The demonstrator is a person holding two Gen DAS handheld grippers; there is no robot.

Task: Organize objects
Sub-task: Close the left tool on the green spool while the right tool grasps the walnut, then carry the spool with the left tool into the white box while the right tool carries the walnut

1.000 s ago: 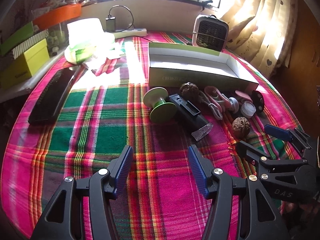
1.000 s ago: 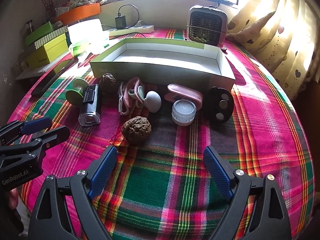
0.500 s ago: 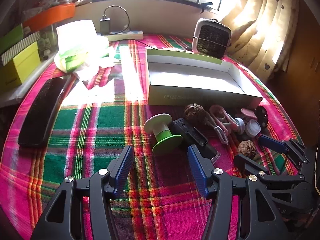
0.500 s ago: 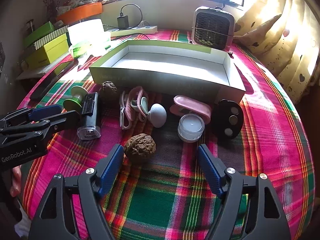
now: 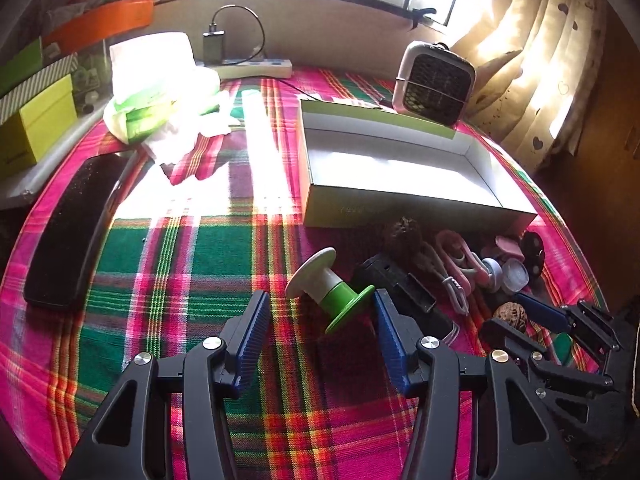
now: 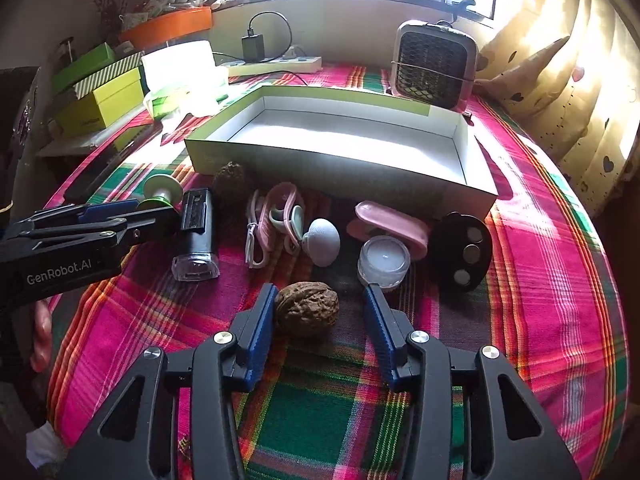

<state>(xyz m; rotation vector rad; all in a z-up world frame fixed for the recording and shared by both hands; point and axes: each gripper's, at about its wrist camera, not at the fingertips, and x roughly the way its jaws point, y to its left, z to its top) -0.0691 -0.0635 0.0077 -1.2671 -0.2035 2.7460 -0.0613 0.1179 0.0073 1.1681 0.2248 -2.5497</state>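
Observation:
An empty green-and-white box [image 6: 352,140] stands on the plaid table; it also shows in the left wrist view [image 5: 400,172]. In front of it lie a green-and-white spool [image 5: 332,288], a black cylinder device [image 6: 196,236], two walnuts, pink earphones [image 6: 276,216], a white shell-shaped thing [image 6: 324,236], a small clear jar [image 6: 384,260], a pink case [image 6: 388,228] and a black oval case [image 6: 464,252]. My left gripper [image 5: 320,304] is open, its fingers on either side of the spool. My right gripper [image 6: 320,300] is open around the near walnut [image 6: 308,308], its left pad close to or touching it.
A small heater [image 6: 434,64] stands behind the box. A power strip with charger [image 6: 272,64], tissue packs [image 5: 156,92], stacked green boxes [image 6: 100,96] and an orange bowl [image 6: 168,28] line the back left. A black keyboard-like slab [image 5: 68,232] lies at the left edge. Curtains hang at the right.
Both grippers moved forward: the left one came up around the spool, the right one around the near walnut. The right jaws narrowed.

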